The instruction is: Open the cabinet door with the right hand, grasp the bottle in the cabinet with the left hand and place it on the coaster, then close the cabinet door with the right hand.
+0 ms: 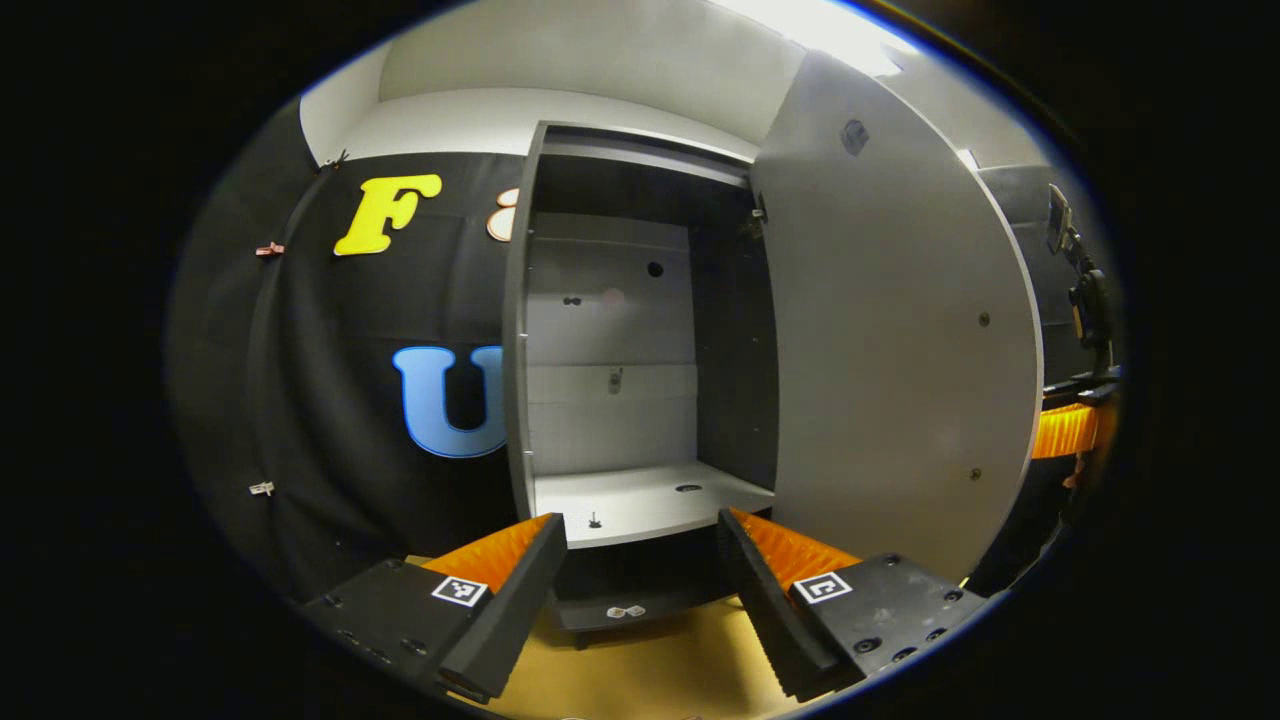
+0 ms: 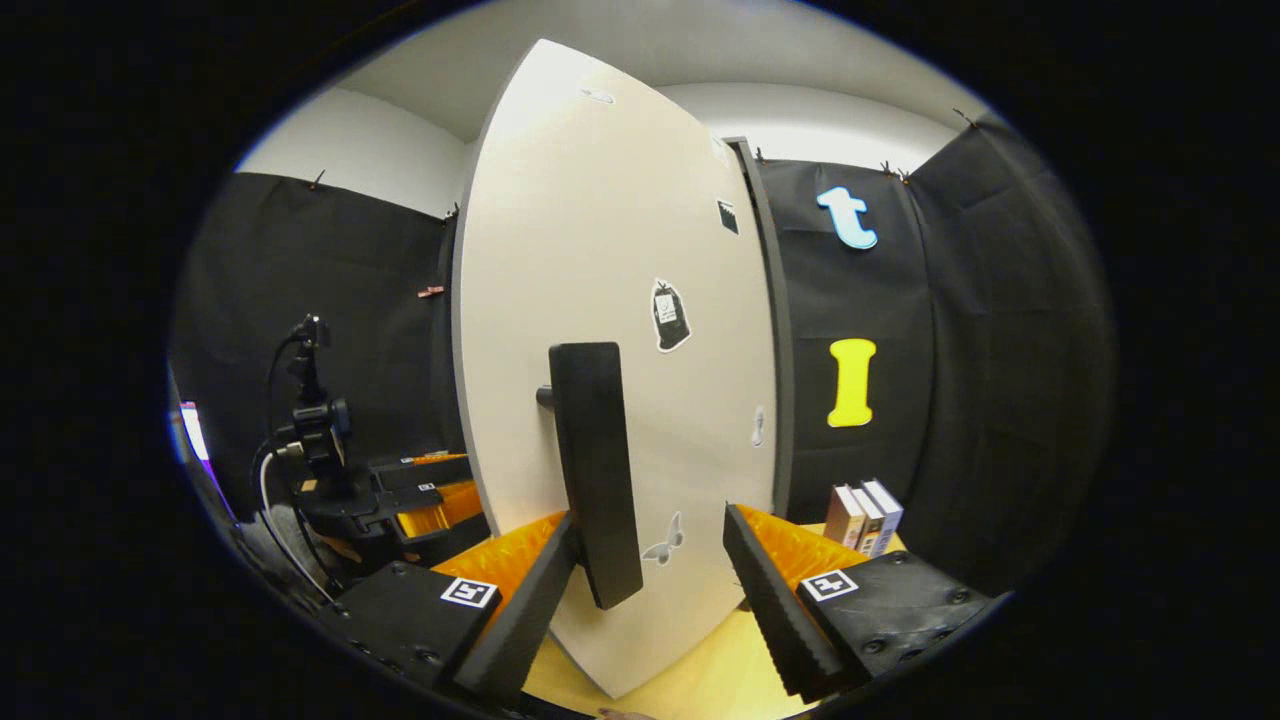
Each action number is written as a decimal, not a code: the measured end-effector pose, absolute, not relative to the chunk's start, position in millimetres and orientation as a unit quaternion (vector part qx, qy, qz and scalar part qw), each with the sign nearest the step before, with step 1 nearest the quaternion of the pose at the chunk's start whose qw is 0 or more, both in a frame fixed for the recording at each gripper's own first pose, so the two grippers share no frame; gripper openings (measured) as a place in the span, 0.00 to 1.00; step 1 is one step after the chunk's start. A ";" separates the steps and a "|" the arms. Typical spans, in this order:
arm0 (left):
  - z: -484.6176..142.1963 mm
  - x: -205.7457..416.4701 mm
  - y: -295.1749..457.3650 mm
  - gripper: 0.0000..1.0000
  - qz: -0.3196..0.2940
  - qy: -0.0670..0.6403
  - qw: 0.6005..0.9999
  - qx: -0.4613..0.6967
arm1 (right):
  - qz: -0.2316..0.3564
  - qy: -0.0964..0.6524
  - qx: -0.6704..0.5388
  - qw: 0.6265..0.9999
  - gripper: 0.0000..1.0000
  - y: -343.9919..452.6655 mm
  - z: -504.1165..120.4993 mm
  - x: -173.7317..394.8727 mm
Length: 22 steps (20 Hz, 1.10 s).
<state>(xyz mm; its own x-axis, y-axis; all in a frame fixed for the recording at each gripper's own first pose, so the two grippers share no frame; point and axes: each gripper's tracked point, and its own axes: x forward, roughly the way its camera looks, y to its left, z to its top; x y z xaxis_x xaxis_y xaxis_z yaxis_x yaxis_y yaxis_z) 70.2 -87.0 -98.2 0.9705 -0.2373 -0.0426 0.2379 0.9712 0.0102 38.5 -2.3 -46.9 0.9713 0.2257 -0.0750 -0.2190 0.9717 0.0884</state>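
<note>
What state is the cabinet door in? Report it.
Open: the grey cabinet door stands swung wide, exposing the cabinet's bare pale shelf.

Both rigs look the same: each hand-held gripper has black blocky finger mounts with screw holes, a small square black-and-white marker tag on each, and ribbed orange inserts behind sawtooth-edged fingers.

Tall grey cabinet door: smooth matt board, a few small screw heads showing. Outer face smooth, off-white, faint sheen, paper-like stickers. Long black door handle: matt, plastic-looking. Pale cabinet shelf: smooth, matt. Yellowish tabletop: smooth, wood-like.
</note>
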 end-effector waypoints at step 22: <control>-86.4 49.2 -24.9 0.96 -0.035 0.010 0.999 -0.019 | 0.158 0.030 0.024 0.987 0.97 29.5 -45.9 67.0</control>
